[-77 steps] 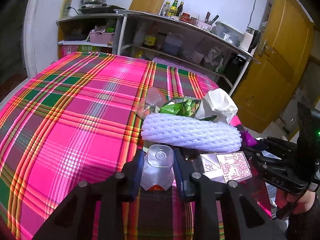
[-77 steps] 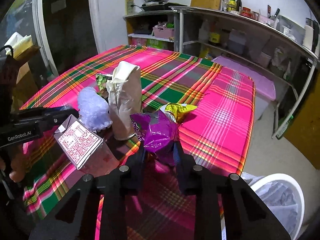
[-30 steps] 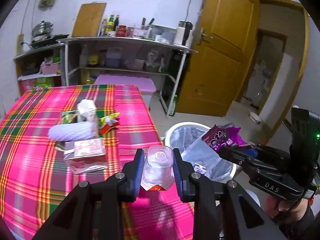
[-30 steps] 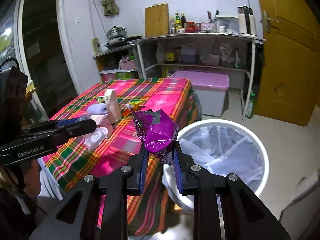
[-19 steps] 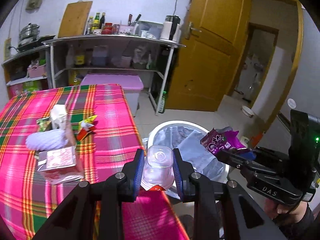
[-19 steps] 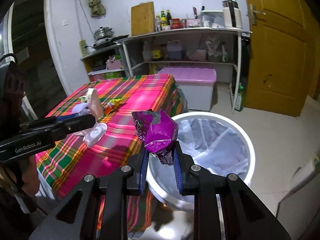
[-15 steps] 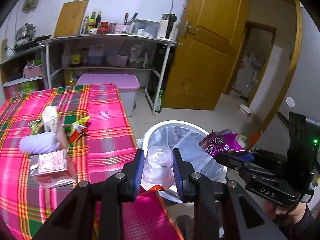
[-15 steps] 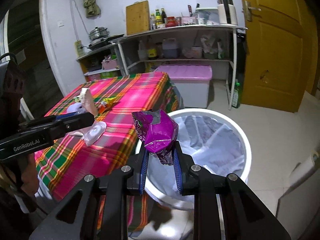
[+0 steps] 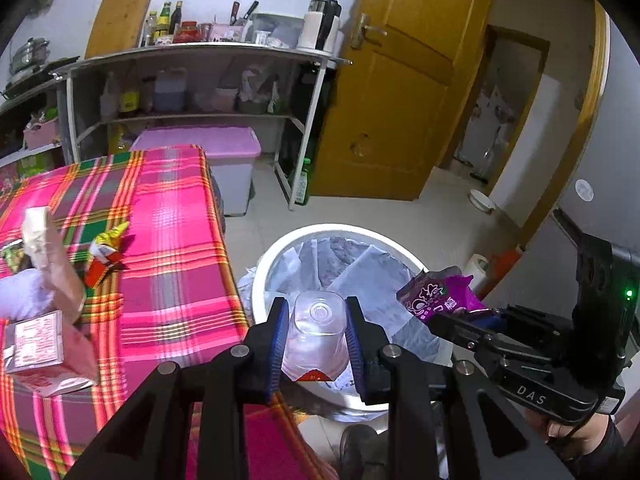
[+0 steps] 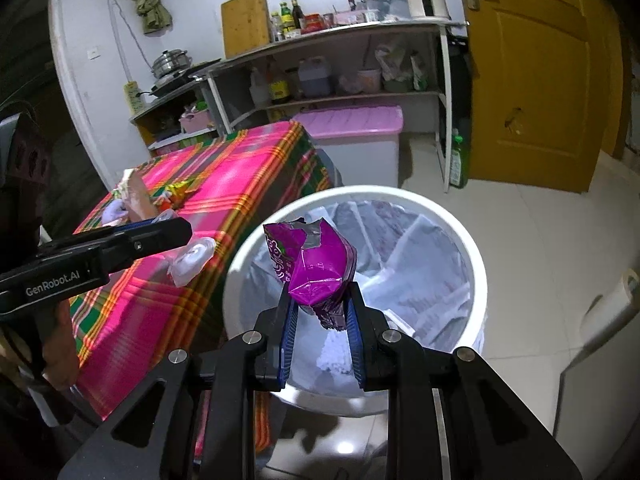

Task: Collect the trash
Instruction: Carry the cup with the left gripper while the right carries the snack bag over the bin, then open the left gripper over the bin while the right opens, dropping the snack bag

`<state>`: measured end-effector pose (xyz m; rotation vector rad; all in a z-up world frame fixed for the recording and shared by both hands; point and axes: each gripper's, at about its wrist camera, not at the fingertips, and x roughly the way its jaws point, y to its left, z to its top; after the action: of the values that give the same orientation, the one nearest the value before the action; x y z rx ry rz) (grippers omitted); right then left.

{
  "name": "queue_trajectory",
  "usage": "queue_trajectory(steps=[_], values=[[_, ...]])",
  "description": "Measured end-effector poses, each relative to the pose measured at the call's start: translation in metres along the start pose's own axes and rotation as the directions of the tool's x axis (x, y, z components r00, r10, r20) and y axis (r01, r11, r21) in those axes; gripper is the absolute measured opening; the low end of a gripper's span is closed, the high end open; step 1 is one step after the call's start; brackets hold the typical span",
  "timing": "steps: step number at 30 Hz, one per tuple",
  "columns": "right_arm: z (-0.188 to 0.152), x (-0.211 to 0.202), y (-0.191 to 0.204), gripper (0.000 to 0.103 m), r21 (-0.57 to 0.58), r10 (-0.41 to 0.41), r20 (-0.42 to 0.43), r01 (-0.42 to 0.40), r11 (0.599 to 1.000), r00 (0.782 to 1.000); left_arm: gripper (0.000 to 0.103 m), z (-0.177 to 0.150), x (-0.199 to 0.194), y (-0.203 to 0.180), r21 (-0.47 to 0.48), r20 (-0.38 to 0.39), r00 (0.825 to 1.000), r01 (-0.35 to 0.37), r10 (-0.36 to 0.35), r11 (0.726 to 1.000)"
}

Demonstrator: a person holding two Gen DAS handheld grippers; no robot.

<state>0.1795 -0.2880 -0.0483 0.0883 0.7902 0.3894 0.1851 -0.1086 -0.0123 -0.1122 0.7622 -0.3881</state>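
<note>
My left gripper (image 9: 316, 320) is shut on a clear plastic bottle (image 9: 314, 336) and holds it over the near rim of the white trash bin (image 9: 280, 252). My right gripper (image 10: 320, 312) is shut on a purple snack bag (image 10: 316, 264) and holds it above the bin (image 10: 248, 256), which is lined with a clear bag. In the left wrist view the right gripper (image 9: 452, 320) and purple bag (image 9: 440, 294) show at the bin's right side. In the right wrist view the left gripper (image 10: 176, 236) and bottle (image 10: 190, 260) show left of the bin.
The table with a pink plaid cloth (image 9: 172, 240) stands left of the bin, with a carton (image 9: 40, 336), a white paper bag (image 9: 38, 236), a foam net (image 9: 20, 292) and a yellow-red wrapper (image 9: 104, 256). Shelves (image 9: 192, 116), a pink-lidded box (image 9: 200, 148) and a yellow door (image 9: 400, 100) stand behind.
Both grippers have carried their loads away from the table and closer over the bin. The bin now fills more of both views.
</note>
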Motion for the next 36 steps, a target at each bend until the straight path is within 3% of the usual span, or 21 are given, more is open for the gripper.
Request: queue_trajectory(steps=[17,21,23,25,36], values=[[-0.007,0.03,-0.026,0.027,0.059,-0.029,-0.093,0.034,0.998,0.995,0.029,0.001,0.058,-0.005,0.002,-0.104,0.995,0.009,-0.009,1.0],[-0.008,0.03,-0.027,0.047,0.061,-0.034,-0.094,0.04,0.997,0.995,0.029,0.001,0.069,-0.005,-0.001,-0.136,0.991,0.018,-0.018,1.0],[-0.008,0.03,-0.027,0.047,0.06,-0.037,-0.092,0.042,0.997,0.995,0.031,0.0,0.071,-0.005,-0.005,-0.143,0.99,0.021,-0.021,1.0],[-0.008,0.029,-0.027,0.047,0.059,-0.04,-0.09,0.045,0.997,0.995,0.039,-0.001,0.071,-0.006,-0.006,-0.141,0.99,0.024,-0.024,1.0],[-0.001,-0.002,-0.013,0.047,0.046,-0.046,-0.027,0.047,0.998,0.999,0.039,-0.001,0.037,-0.006,-0.018,-0.077,0.996,0.043,-0.044,0.999]])
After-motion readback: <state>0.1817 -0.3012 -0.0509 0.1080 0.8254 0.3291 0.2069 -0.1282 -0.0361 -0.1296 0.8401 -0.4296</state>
